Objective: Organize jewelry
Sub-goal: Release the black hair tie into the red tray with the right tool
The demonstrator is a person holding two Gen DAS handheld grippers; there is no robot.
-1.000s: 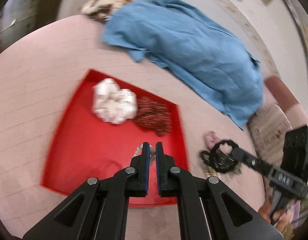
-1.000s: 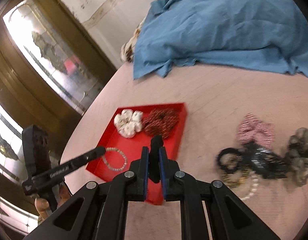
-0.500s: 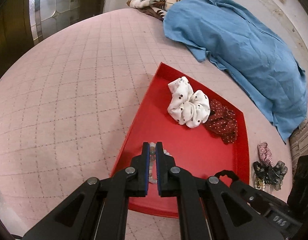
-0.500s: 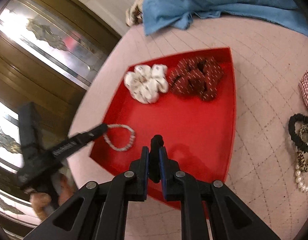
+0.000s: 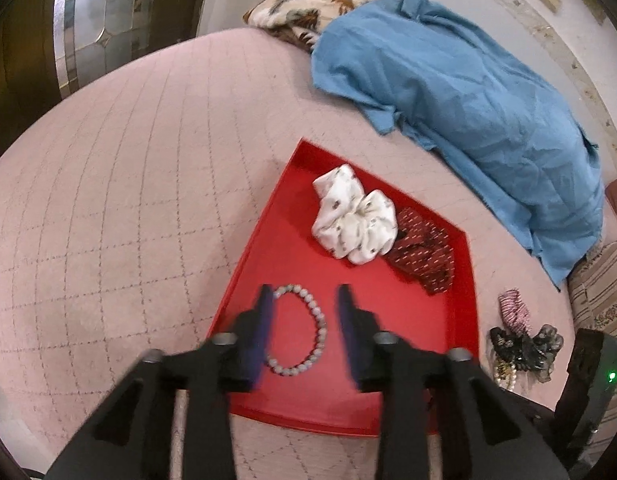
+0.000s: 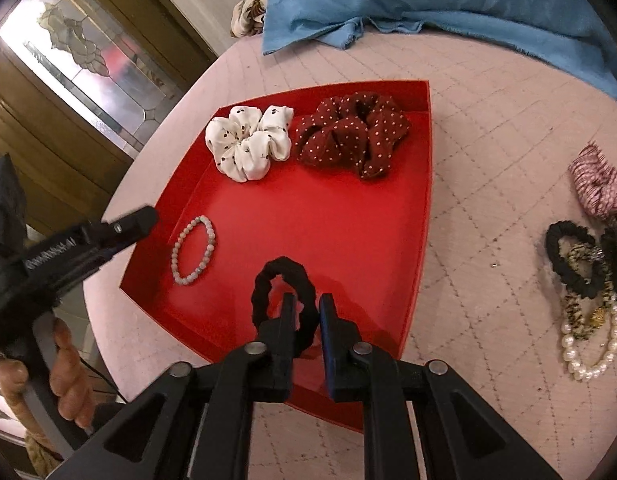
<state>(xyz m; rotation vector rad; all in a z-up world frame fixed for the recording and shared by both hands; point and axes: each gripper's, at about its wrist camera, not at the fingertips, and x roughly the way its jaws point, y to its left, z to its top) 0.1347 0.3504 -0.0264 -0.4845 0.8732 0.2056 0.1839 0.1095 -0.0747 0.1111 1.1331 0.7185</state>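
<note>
The only writing in view is a white word printed along the side of the left gripper [image 6: 120, 232], too blurred to read. The red tray [image 6: 422, 208] holds four things: one white scrunchie with dark spots [image 6: 248, 142] and one maroon scrunchie with pale dots [image 6: 352, 132] side by side along the tray's far wall, one grey bead bracelet [image 6: 193, 250] near its left wall, and one black scrunchie [image 6: 282, 300] near its front edge. The left gripper [image 5: 304, 320] has just been opening; its jaws stand moderately wide and the bead bracelet [image 5: 304, 330] lies flat on the tray floor between them, free of the right pad, while the left pad hides its near side. The right gripper [image 6: 306, 320] has just been opening to a narrow gap; the black scrunchie sits partly between its jaws, against the left pad and clear of the right one. Right of the tray, on the pink quilted cover [image 6: 488, 160], lies a tangled pile [image 6: 584, 268]: a pink checked scrunchie, black bands, a leopard-print band and a pearl bracelet, too knotted to count surely. Beyond the tray lies one blue cloth [image 5: 468, 92].
</note>
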